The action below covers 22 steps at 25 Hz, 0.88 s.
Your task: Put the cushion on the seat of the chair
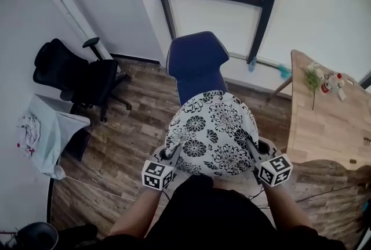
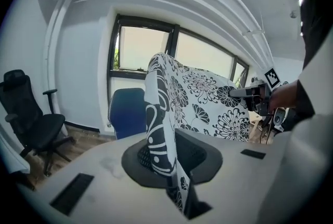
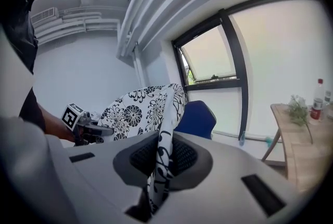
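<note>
We carry the black-and-white flowered cushion [image 1: 211, 133] by its near edge. The left gripper [image 1: 172, 155] has its jaws pinched tight on the fabric at the left corner, and the right gripper [image 1: 254, 150] is clamped the same way on the right corner. Both gripper views show a fold of the cover squeezed between the pads. We judge that gripping at two well-separated points keeps the soft pad spread wide and level, so it neither droops nor twists. Holding the side nearest us also lets the far edge lead towards the backrest of the blue chair [image 1: 197, 63]. From the head view the cushion hangs in front of that backrest and hides the seat, so we cannot tell whether it rests there yet. The black office chair [image 1: 75, 78] and the wooden table [image 1: 324, 127] stand well apart on either side.
</note>
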Motion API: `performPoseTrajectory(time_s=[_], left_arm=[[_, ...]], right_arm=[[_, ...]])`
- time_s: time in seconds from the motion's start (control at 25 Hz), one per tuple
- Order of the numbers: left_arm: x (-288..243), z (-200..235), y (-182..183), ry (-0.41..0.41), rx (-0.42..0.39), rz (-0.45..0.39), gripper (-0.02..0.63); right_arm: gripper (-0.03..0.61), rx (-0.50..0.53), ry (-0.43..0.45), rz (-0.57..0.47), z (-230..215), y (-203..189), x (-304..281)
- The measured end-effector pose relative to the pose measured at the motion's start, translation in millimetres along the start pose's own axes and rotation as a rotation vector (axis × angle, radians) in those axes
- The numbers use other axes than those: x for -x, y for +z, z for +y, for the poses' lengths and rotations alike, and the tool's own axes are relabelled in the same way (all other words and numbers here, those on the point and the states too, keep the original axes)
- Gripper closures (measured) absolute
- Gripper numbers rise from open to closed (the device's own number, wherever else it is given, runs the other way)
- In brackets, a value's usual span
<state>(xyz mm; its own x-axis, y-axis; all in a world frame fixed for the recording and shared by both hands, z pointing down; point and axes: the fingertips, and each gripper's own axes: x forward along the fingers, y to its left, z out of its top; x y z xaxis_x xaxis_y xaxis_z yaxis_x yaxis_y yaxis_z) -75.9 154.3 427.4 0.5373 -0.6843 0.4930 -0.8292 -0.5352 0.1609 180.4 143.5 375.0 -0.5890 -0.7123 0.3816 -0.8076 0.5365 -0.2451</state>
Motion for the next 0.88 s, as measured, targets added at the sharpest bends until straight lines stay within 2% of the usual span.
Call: performPoseTrajectory(time_s=[0.24,0.56,0.88], left_arm=[[-29.2,43.3,17.5,-0.026,0.023,-0.005,0.581],[-62.1,103.8,34.7,-0.064,0.025,0.005,0.581],[-103.1,119.8,24.3,-0.091,0.062,0.034,0.581]], right_arm=[[0.537,0.037,-0.056,0.024,-15.3,21.5,-48.4],[0.537,0.016,-0.097,0.033,-16.9,42.1,-112.8],[0.537,-0.004,-0.101,0.094,-41.4,34.3,-141.4]])
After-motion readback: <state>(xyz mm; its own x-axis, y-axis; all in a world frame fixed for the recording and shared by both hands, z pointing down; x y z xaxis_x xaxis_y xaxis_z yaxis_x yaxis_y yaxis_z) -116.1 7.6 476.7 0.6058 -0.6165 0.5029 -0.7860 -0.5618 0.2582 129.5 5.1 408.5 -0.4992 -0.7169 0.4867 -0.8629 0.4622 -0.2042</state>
